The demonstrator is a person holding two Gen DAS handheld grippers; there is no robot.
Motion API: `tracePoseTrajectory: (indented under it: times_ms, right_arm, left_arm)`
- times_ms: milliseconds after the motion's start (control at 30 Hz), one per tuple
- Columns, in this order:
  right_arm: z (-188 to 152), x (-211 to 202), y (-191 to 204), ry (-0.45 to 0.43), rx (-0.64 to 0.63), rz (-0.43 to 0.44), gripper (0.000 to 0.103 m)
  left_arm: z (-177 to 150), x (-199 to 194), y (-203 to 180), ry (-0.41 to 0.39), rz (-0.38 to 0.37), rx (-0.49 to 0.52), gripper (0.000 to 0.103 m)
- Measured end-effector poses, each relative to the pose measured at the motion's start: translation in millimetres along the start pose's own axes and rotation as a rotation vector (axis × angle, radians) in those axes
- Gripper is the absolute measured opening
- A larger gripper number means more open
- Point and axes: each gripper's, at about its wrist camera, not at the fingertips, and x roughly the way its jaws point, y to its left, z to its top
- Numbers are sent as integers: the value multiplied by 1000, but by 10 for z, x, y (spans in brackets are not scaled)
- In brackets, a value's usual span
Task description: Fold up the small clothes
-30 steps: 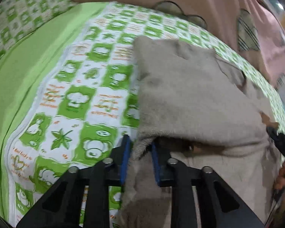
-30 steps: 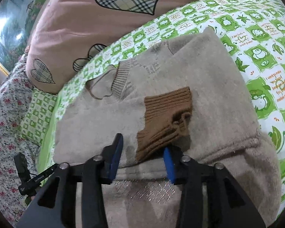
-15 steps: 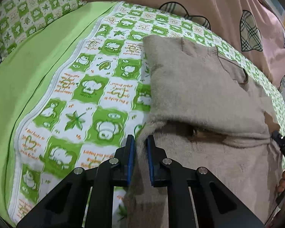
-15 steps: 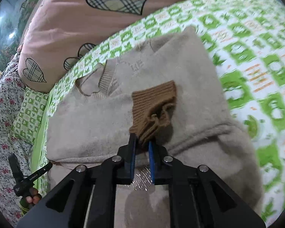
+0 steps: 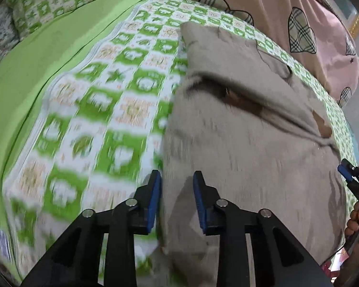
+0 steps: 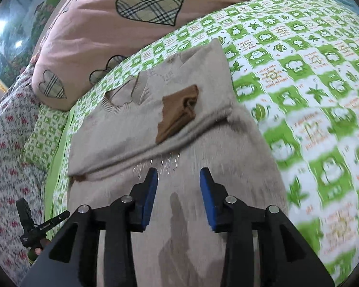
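Two grippers hover over a beige sweater (image 6: pixel 136 129) that lies on a bed covered by a green-and-white patterned sheet (image 6: pixel 299 76), with its neckline toward a pink duvet with plaid hearts (image 6: pixel 103 24). The sweater's upper half carries a fold: a doubled edge runs across its middle, and a brown ribbed cuff (image 6: pixel 177 112) rests on top, apparently a sleeve laid inward so the garment narrows into a tidy block.

Both sets of jaws have just been opening. The left gripper (image 5: pixel 177 189) has its fingers partly apart with nothing clamped; the sweater's side edge lies beneath the gap, untouched by the pads as far as I can tell. The right gripper (image 6: pixel 178 186) likewise stands partly open above the plain lower body of the sweater, empty. That reads as a release after laying the fold, with both tools placed to take the lower hem next, though this is a judgement.

Much is hard to read. Motion blur smears the sheet and the near cloth in both views. The sweater's bottom hem is hidden behind the gripper bodies. Only slivers of brown show along the fold in the left view, so the second sleeve's position is uncertain. Part of a hand (image 5: pixel 356 224) appears at the frame edge.
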Motion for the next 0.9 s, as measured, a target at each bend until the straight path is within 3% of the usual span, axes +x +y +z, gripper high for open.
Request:
tracePoseTrajectory:
  times_ms: [133,367,500,567,633,800,900]
  right_arm:
    - [-148,-153,64,8,-38,8,42]
    - [-360,-319,186,14,-79,33,51]
    - [-480,-413,238,23,-109,46,53]
    - [-551,-501,223,30,-116,66,55]
    - [-618,-618,176,33,-119,85,56]
    - [-833,-946,-77,35,-123,68,62]
    - [-1001,-1117,-235,42,-116,55,63]
  left_arm:
    - [-317,-181,-8,29,-12,-19,40]
    - [-777,-341,-227,90,-26,32,47]
    - [-938,-402,-311,98,10,73,46]
    - [-961,-448,-285,104,5,84,36]
    - [-1042,-540,-208,104,-11,86,30]
    - [-1193,-741,125,104,-89,43,30]
    - [-1265,-742,211,134,-174,-6,40]
